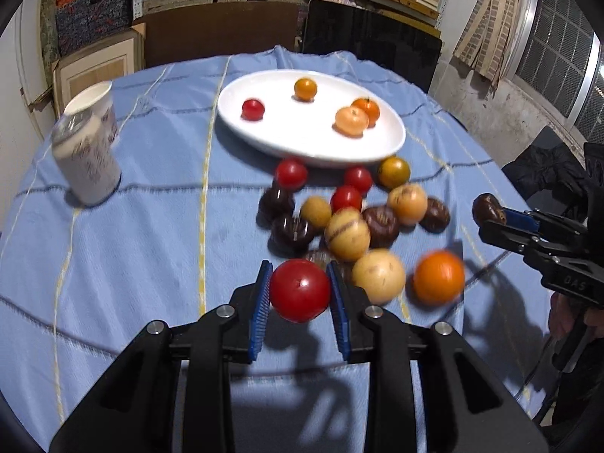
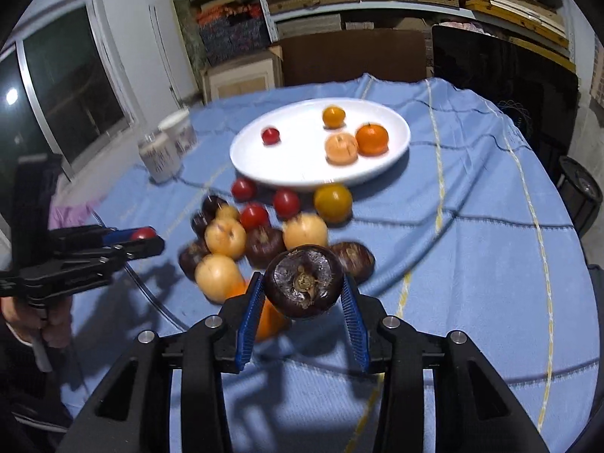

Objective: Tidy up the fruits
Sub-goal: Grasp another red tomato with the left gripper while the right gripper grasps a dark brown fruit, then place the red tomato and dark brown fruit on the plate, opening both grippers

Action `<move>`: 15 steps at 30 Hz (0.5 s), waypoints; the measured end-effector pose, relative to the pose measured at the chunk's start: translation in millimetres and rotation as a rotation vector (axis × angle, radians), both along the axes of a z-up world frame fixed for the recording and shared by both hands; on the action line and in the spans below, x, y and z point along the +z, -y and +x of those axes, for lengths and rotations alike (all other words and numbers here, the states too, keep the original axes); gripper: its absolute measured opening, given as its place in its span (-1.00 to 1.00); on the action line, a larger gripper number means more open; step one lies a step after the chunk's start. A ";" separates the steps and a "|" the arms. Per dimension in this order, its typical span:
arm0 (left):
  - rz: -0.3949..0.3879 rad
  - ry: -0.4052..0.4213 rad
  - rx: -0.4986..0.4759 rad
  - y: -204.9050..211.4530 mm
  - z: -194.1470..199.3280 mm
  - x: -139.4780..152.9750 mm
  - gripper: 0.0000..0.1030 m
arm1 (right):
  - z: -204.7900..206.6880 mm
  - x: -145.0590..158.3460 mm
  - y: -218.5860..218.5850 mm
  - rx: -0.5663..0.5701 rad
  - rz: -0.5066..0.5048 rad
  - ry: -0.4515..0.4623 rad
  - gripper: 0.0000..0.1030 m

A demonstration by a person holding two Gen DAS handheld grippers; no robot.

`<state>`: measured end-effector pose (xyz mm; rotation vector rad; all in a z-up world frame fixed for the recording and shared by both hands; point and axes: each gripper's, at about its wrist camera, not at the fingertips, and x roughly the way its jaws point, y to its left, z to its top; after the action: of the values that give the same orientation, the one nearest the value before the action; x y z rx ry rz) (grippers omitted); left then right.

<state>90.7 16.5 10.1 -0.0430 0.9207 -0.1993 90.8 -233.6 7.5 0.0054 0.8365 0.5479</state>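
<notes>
Left gripper (image 1: 300, 290): blue-padded fingers clamped on a red tomato (image 1: 300, 290), held above the near part of the cloth.
Right gripper (image 2: 304, 288): fingers clamped on a dark brown fruit (image 2: 304, 287), stem scar facing the camera, held above the near edge of the pile.
Plate (image 1: 392, 147): white, oval, on the far side of the table; it holds one small red fruit (image 1: 252, 109) at left, one small orange fruit (image 1: 305, 88) at the far side, and two orange fruits touching each other at right.
Loose pile (image 1: 347, 232): red, yellow, tan, orange and dark brown fruits lying close together on the blue tablecloth (image 1: 132, 245), just near of the plate rim.
Cups (image 1: 88, 151): two paper cups, far left, well apart from the fruit.
Step in hand: judged as transfer; both grippers are loaded and clear of the pile, neither over the plate yet.
Progress: early; four fruits are plated and most are still on the cloth.
Next move: probably carry each fruit far over the rim, lower onto bare plate, then part the fingers gently, since round fruit may roll.
</notes>
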 end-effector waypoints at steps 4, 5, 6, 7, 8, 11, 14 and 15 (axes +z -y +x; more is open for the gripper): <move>0.012 0.045 -0.010 4.6 29.0 21.0 -0.45 | 19.1 16.1 -13.9 0.022 0.004 0.045 -0.19; 0.015 0.052 -0.013 6.6 37.3 24.5 -0.45 | 27.7 19.0 -20.6 0.031 0.001 0.057 -0.19; 0.013 0.062 -0.018 8.7 47.6 27.8 -0.45 | 33.8 20.5 -25.4 0.035 -0.003 0.064 -0.19; 0.016 0.065 -0.016 10.9 57.9 29.8 -0.45 | 42.5 21.4 -31.5 0.040 -0.008 0.067 -0.19; 0.024 0.064 -0.011 13.2 69.3 31.0 -0.45 | 51.9 21.2 -37.3 0.043 -0.011 0.064 -0.19; 0.045 0.065 -0.009 20.2 106.0 30.2 -0.45 | 79.7 18.4 -53.8 0.048 -0.018 0.051 -0.19; 0.061 0.040 0.008 21.4 140.3 21.1 -0.45 | 99.6 11.1 -68.7 0.062 -0.036 0.035 -0.19; 0.067 0.032 0.022 19.9 150.7 17.9 -0.45 | 106.6 8.0 -74.2 0.074 -0.044 0.025 -0.19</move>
<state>241.4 -3.4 28.0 0.0115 0.8939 -0.1480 197.4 -159.4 15.4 -0.0722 0.8263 0.5977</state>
